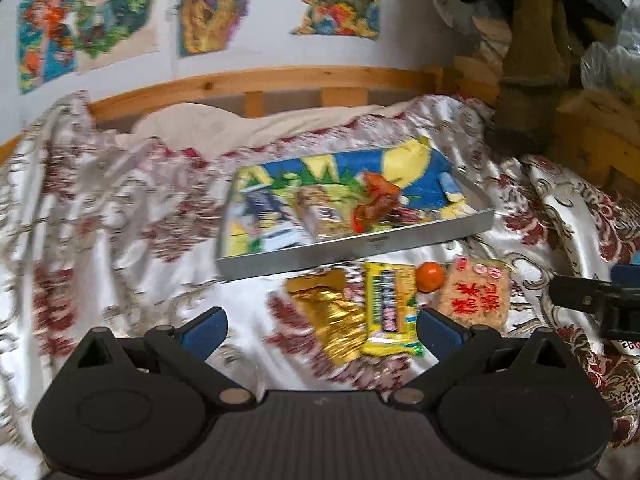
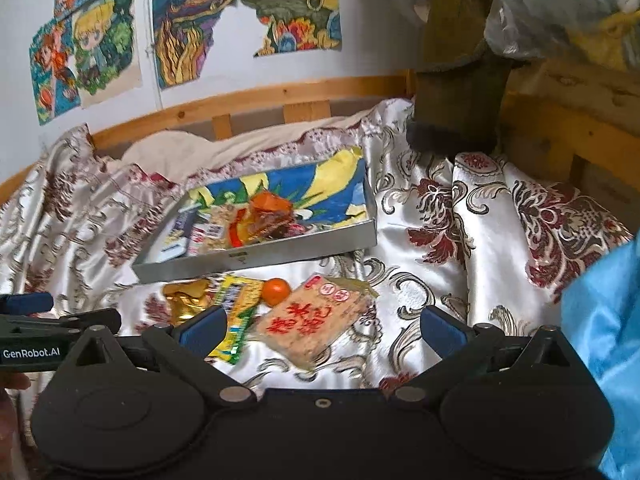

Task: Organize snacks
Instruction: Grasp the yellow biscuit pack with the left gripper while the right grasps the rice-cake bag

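Note:
A shallow metal tray (image 1: 360, 246) (image 2: 256, 258) with a colourful lining lies on the bed and holds an orange packet (image 1: 376, 200) (image 2: 268, 216) and other snack packs. In front of it lie a gold packet (image 1: 332, 320) (image 2: 186, 300), a yellow packet (image 1: 390, 312) (image 2: 236, 320), a small orange fruit (image 1: 430, 276) (image 2: 276, 291) and a rice cake pack with red characters (image 1: 476, 300) (image 2: 312, 320). My left gripper (image 1: 320, 330) is open and empty, above the gold and yellow packets. My right gripper (image 2: 320, 330) is open and empty, over the rice cake pack.
A white satin bedspread with red flowers (image 1: 120, 240) (image 2: 460, 240) covers the bed. A wooden bed rail (image 1: 260, 84) (image 2: 260, 98) runs along the wall behind. Piled clothes and bags (image 1: 528, 40) (image 2: 460, 80) stand at the right. Blue cloth (image 2: 608, 340) is at the right edge.

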Available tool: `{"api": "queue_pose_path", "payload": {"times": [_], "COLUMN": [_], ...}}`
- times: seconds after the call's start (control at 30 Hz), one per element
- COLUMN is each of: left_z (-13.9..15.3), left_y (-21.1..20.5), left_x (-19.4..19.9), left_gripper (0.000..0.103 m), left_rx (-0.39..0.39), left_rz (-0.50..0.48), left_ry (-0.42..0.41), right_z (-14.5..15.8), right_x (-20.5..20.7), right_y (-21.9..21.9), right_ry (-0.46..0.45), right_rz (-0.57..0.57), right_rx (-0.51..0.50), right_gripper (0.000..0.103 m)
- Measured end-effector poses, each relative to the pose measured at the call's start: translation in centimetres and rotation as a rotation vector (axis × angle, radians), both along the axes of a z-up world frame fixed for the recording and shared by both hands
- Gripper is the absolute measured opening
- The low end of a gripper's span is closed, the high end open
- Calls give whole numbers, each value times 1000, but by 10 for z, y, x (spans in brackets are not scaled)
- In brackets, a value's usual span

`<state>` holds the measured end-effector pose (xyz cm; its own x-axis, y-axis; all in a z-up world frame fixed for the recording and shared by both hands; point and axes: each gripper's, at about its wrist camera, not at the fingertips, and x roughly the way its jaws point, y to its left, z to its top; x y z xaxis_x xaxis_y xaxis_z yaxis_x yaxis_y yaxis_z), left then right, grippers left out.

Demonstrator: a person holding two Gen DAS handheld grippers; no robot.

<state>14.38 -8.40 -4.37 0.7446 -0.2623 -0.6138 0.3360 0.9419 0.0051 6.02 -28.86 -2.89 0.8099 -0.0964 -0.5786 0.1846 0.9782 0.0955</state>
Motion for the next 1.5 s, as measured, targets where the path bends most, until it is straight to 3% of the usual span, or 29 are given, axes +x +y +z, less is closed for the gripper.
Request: {"api": "queue_pose_path", "payload": {"times": [0.13,0.27,0.53,0.67,0.83,1.03,1.17,1.33,1.5], "left_z": [-16,-29,-46,-49,-51,-49,-51,-57,-65], "left_y": [-11,-20,-32,-32,-32,-33,-40,-52,-55], "left_x": [19,31,38,37,36,36,42,47,59], "left_gripper": [103,103,103,103,103,103,103,100,90], "left_rx": [-12,-9,142,147,149,106,72,55,15], "left_rz": [-44,-97,-71,-87,-103,-145,-196,-271,-295], "left_ry": [21,30,16,27,33,10,-8,-28,40], "right_z": [-16,-32,-62,-72,-85,-80,-75,-71,-71], "right_x": [25,53,103,123,133,127,113,99,99], "right_y": [-11,-24,-31,-23,-9,-14,-34,-50,-46], "right_ry": [48,100,165,190,260,345,377,353,328], "right_rz": [-6,-10,-11,-12,36,55,28,-4,-29], "right_rx": [28,125,282,250,125,58,126,230,226], "right_gripper": [102,102,102,102,102,92,91,93,93]}}
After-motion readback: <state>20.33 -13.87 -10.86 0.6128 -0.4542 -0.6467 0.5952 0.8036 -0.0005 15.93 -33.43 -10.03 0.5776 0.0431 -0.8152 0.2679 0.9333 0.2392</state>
